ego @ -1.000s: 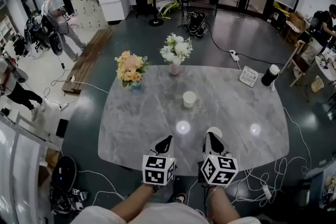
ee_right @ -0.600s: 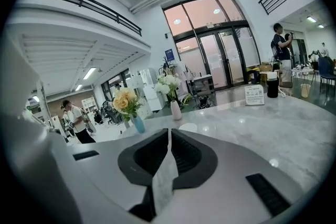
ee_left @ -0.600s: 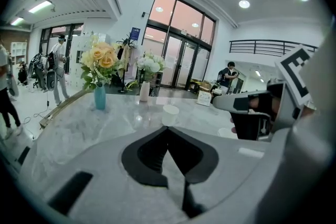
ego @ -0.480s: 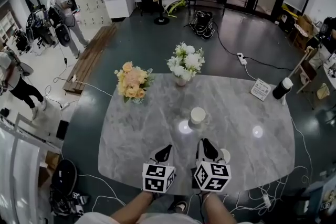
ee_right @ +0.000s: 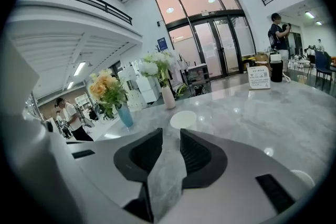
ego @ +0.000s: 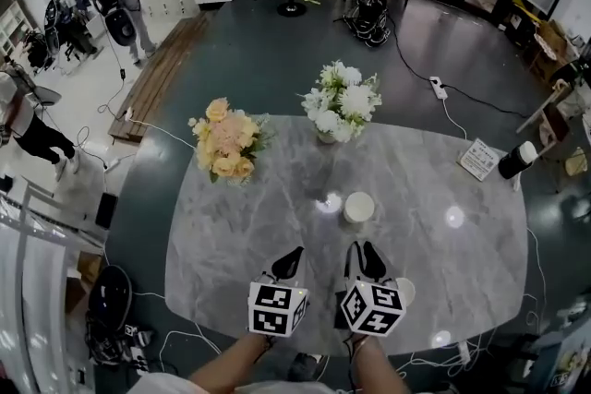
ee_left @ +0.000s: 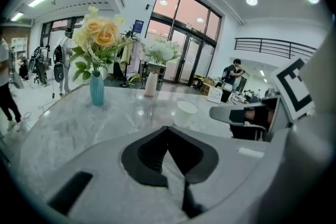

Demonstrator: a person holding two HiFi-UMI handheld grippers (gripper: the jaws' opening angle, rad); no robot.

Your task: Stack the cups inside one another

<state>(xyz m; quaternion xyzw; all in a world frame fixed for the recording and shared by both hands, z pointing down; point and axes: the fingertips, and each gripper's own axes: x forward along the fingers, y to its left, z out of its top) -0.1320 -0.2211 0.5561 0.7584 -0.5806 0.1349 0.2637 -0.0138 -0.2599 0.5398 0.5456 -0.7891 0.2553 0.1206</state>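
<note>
Standing upright with its open mouth facing up, a white cup (ego: 358, 208) sits near the middle of a grey marble table (ego: 240, 226), so its long axis runs straight up and down. The right gripper (ego: 362, 250) is the nearer of the two. The cup lies directly on its far side, a short way off and not touching, and in the right gripper view its rim (ee_right: 183, 119) shows just past the jaw tips, almost on the line they point along. Those jaws have just been opening and stand a narrow gap apart, with only bare tabletop between them. The left gripper (ego: 294, 256) hovers just to the left of the right one. From it the cup is farther off, ahead and to the right, as the left gripper view also shows (ee_left: 185, 113). Its jaws meet at the tips and hold nothing. A second cup (ego: 404, 290) shows only as a white rim just to the right of the right gripper, close to the table's near edge and mostly hidden behind the gripper's marker cube. At the far side of the table stand a vase of peach flowers (ego: 224, 141) on the left and a vase of white flowers (ego: 343, 101) to its right, both well clear of the cups.
</note>
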